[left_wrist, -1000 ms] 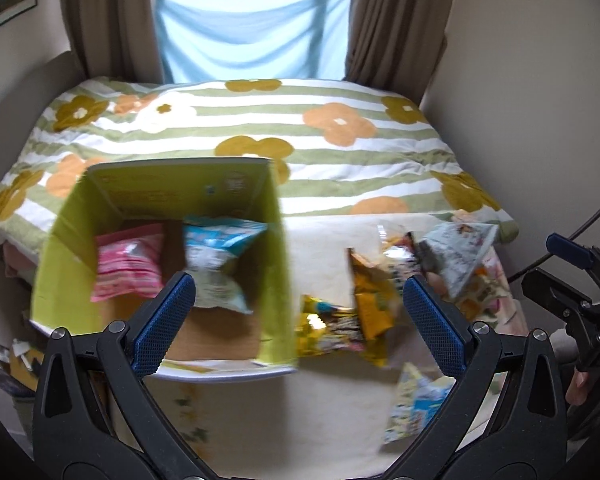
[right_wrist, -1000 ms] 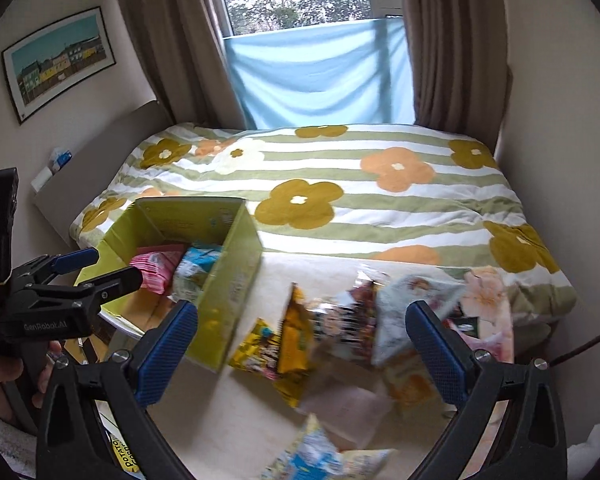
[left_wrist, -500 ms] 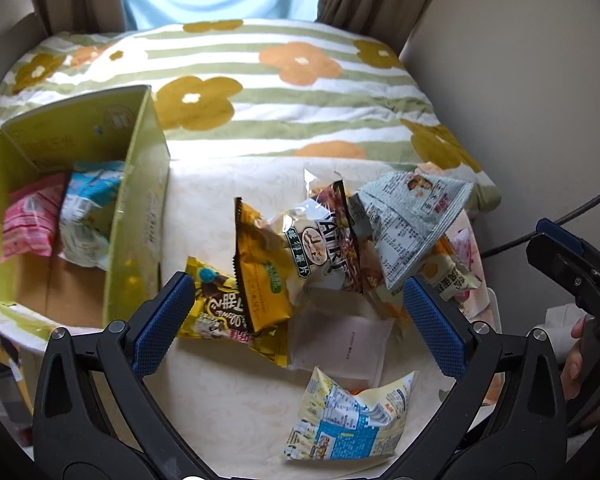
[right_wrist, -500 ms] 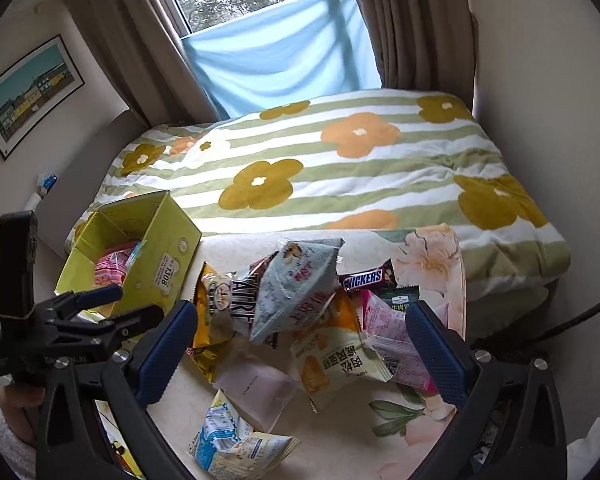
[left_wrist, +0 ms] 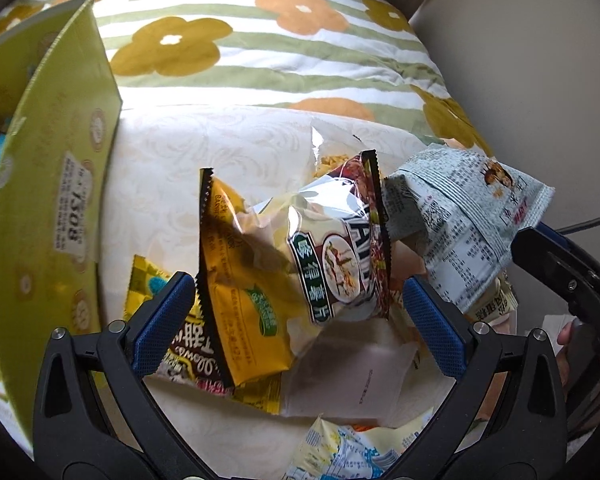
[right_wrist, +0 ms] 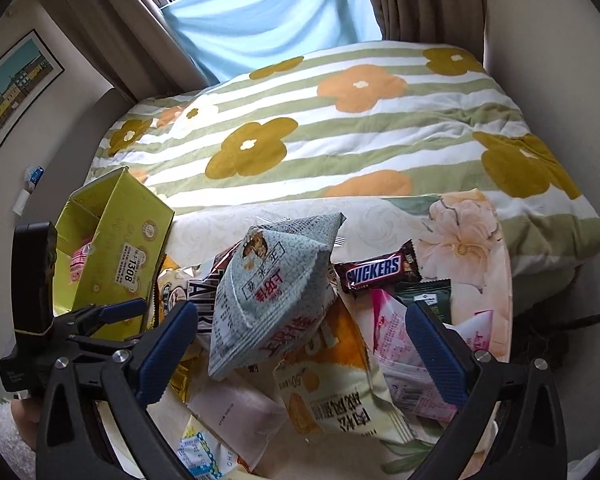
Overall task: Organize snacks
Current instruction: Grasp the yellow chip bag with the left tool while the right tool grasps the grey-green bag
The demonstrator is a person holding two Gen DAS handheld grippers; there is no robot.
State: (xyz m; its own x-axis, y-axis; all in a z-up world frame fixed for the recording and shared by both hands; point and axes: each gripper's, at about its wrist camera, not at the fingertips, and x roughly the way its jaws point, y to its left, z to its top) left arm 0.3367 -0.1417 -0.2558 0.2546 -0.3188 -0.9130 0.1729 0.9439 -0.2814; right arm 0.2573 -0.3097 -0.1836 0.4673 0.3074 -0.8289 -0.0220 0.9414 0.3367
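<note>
Picking next snack from pile: judged step. Yellow-green box (left_wrist: 56,216) at left, one pink packet (right_wrist: 78,266) showing inside. Left gripper (left_wrist: 298,306) jaws apart, empty, over yellow packet (left_wrist: 242,292) and potato-chip bag (left_wrist: 340,264). Grey popcorn bag (right_wrist: 276,300) tops pile; right gripper (right_wrist: 302,338) jaws apart, empty, above it. One Snickers bar (right_wrist: 376,270) right. Next: lower, close on one bag, carry to box.

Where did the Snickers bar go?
In the right wrist view the Snickers bar lies at the far right edge of the snack pile, just right of the puffy grey-blue bag and above a dark green packet.
</note>
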